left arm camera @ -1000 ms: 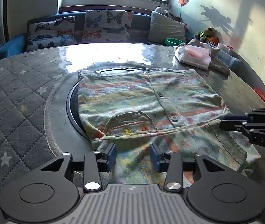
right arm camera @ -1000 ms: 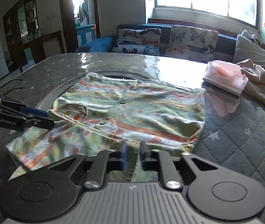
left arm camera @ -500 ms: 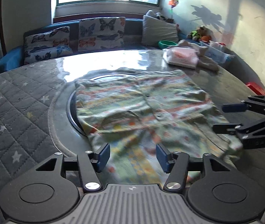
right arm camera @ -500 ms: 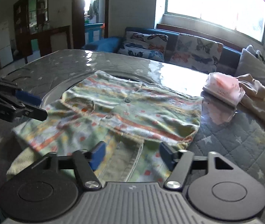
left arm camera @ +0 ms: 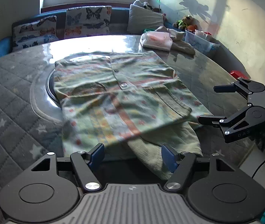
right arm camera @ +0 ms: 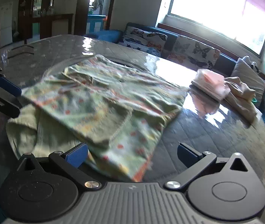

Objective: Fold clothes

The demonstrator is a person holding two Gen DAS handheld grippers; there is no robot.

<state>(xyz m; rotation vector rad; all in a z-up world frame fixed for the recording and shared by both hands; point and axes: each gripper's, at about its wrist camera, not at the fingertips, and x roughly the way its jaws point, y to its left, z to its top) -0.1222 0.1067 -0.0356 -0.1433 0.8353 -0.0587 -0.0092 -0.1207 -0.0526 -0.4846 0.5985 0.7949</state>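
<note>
Both sets of jaws have just been opening, releasing the patterned shirt (left arm camera: 117, 100): left gripper (left arm camera: 132, 155) and right gripper (right arm camera: 132, 152) spread, empty, shirt flat on table (left arm camera: 11, 93) directly ahead, long axis running away from me

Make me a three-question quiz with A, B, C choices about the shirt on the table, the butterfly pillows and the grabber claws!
1. Where is the patterned shirt?
A. Spread on the table
B. Hanging at the window
C. On the sofa

2. How many butterfly pillows does the left wrist view show?
A. Five
B. Two
C. None

3. How do the right gripper jaws stand?
A. Clamped on the shirt
C. Shut on nothing
B. Wide open, pads off the cloth

Answers:
1. A, the shirt lies on the quilted table top with its lower part folded up.
2. B, two butterfly-print cushions lean side by side under the window.
3. B, its jaws have just been opening and the shirt hem lies loose between them; the left gripper is open too.
</note>
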